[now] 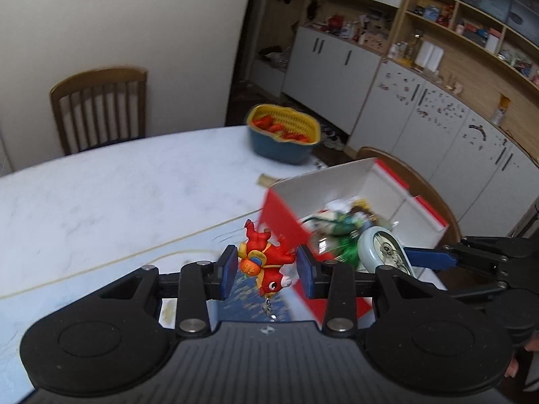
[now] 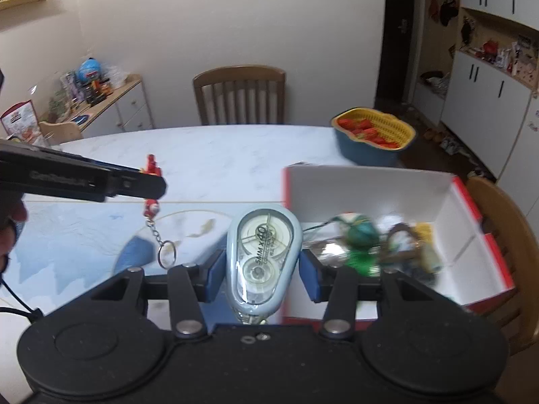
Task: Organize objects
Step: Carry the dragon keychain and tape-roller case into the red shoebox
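Red figurine keychain and pale-blue correction tape dispenser, both lifted.
My left gripper pinches the keychain above the white marble table; my right gripper clamps the dispenser beside the red-and-white cardboard box of trinkets.

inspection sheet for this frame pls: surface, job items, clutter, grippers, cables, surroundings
Surface: marble-look table, stained near the front edge.
Job's things: red figure keychain, correction tape, red-and-white box holding mixed small items.
Clutter: blue-and-yellow basket with red contents, at the far edge.
Grippers: left gripper shut on the keychain; right gripper shut on the correction tape; both held above the table.
Cables: thin black cord at the person's hand.
Surroundings: wooden chair, white cupboards, cluttered shelves.
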